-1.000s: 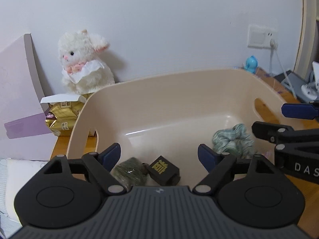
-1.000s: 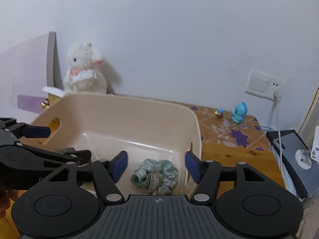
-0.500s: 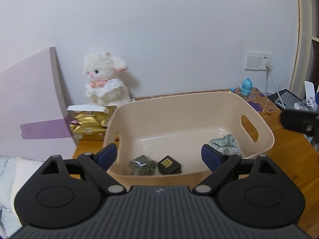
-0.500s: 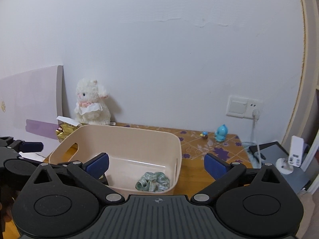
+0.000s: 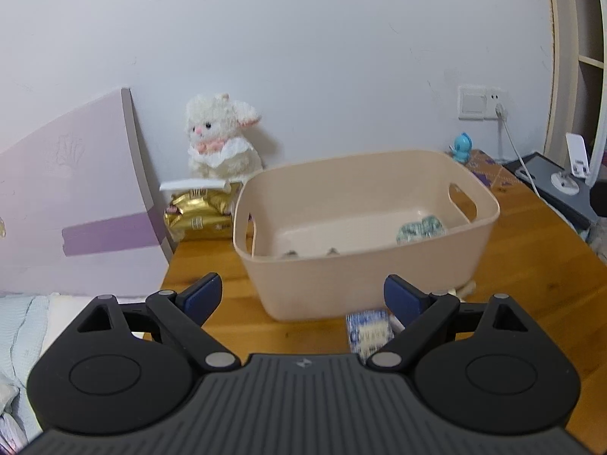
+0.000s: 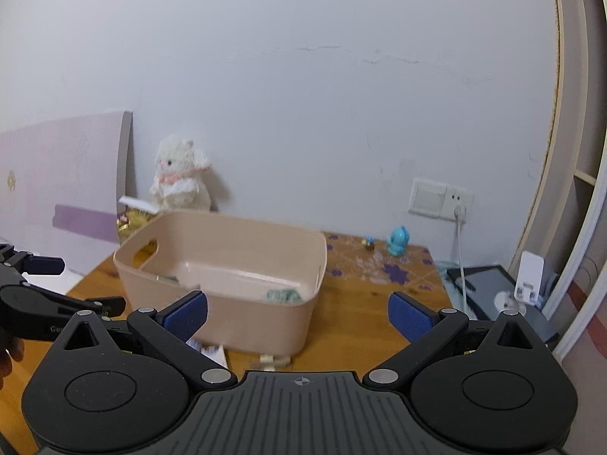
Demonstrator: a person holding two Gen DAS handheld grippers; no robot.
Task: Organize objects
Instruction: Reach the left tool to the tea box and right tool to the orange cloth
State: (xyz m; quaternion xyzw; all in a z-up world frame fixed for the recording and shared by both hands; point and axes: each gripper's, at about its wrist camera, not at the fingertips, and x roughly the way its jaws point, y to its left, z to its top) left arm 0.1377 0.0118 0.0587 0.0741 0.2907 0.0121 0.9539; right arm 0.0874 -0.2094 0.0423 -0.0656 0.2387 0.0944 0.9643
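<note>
left gripper (image 5: 302, 297) was spread wide, nothing btwn its blue pads, w/ a blue-white packet (image 5: 368, 333) on the table (image 5: 531, 265) just ahead. right gripper (image 6: 297, 315) also gaped wide, holding nothing. beyond sat the beige bin (image 5: 364, 280), green scrunchie (image 5: 420, 229) inside at its right end.

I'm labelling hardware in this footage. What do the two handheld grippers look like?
Both match: the left gripper and right gripper have a dark grey ribbed body, two round black discs, black linkage arms with silver pivot pins, and blue textured pads on the jaws. A small pale emblem marks each body's centre. No cables show.
</note>
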